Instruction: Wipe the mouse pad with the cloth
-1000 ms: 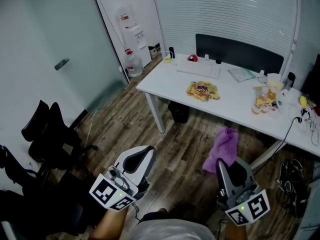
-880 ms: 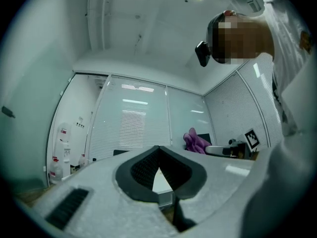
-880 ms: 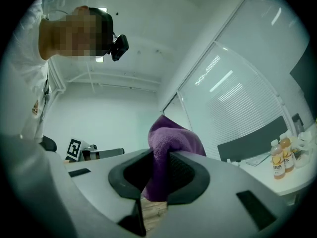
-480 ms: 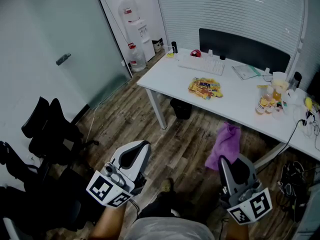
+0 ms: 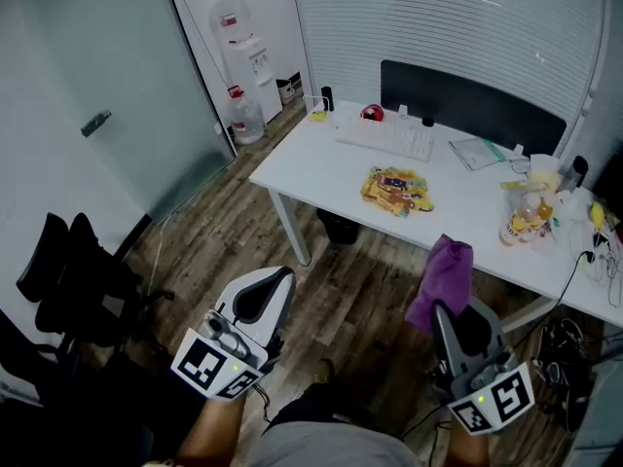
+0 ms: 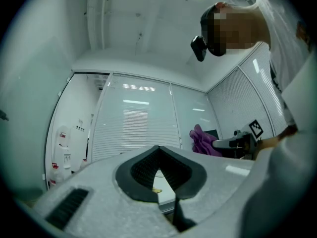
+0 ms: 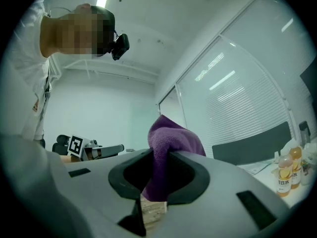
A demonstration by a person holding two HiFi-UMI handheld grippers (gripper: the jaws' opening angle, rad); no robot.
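White desk (image 5: 321,168) stands well ahead of me. Mouse pad (image 5: 394,191), the yellow patterned one, lies near the desk's front edge, about mid-length, on the near side of the keyboard (image 5: 384,139). Purple cloth (image 5: 443,278) sticks up out of my right gripper (image 5: 450,321), jaws clamped on its lower fold. Left gripper (image 5: 271,285) is fully closed with nothing in it. Step, as I read it: carrying the cloth over; no wiping yet. Next: reach the desk and lower the cloth flat onto the pad.
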